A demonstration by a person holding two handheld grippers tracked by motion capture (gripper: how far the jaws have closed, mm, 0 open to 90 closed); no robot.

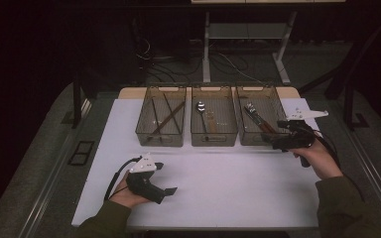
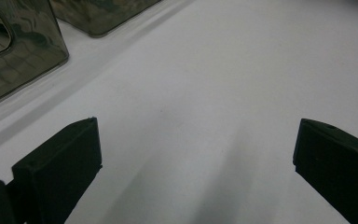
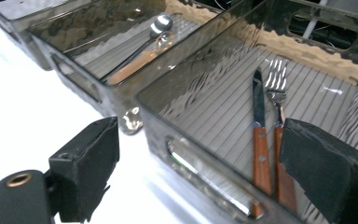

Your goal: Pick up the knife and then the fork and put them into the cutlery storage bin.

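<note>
**High view to tongs views: right tongs empty at the right bin**

High view: three smoky see-through bins stand in a row at the far side of the white surface point(image 1: 218, 178). The left bin point(image 1: 160, 134) holds chopsticks point(image 1: 168, 118), crossed. The middle bin point(image 1: 214, 135) holds a spoon point(image 1: 200, 108) with its bowl at the far end. The right bin point(image 1: 256, 137) holds a knife point(image 1: 256, 118) and a fork, lying close together. The right tongs point(image 1: 273, 143) sit at the near right corner of the right bin, gripped in the right hand point(image 1: 320, 159), with a grey plate on top. The left tongs point(image 1: 164, 178) rest low over the bare surface, well in front of the left bin, gripped in the left hand point(image 1: 129, 196).

Left tongs view: the left tongs point(image 2: 196, 154) stand wide open, with bare white surface point(image 2: 223, 84) between the two jaws and nothing held. Corners of two bins show at the upper left, the nearer one point(image 2: 23, 56) close by.

Right tongs view: the right tongs point(image 3: 200, 163) are spread wide and hold nothing. Between the jaws lies the near wall of the right bin point(image 3: 200, 163), with its slot handle. Inside, the knife point(image 3: 260, 140) and the fork point(image 3: 277, 93) lie side by side on the ribbed floor, wooden handles toward the tongs, the fork's handle partly hidden behind the right jaw. The middle bin point(image 3: 74, 70) sits just beyond, with the spoon point(image 3: 161, 24) inside it.
</note>
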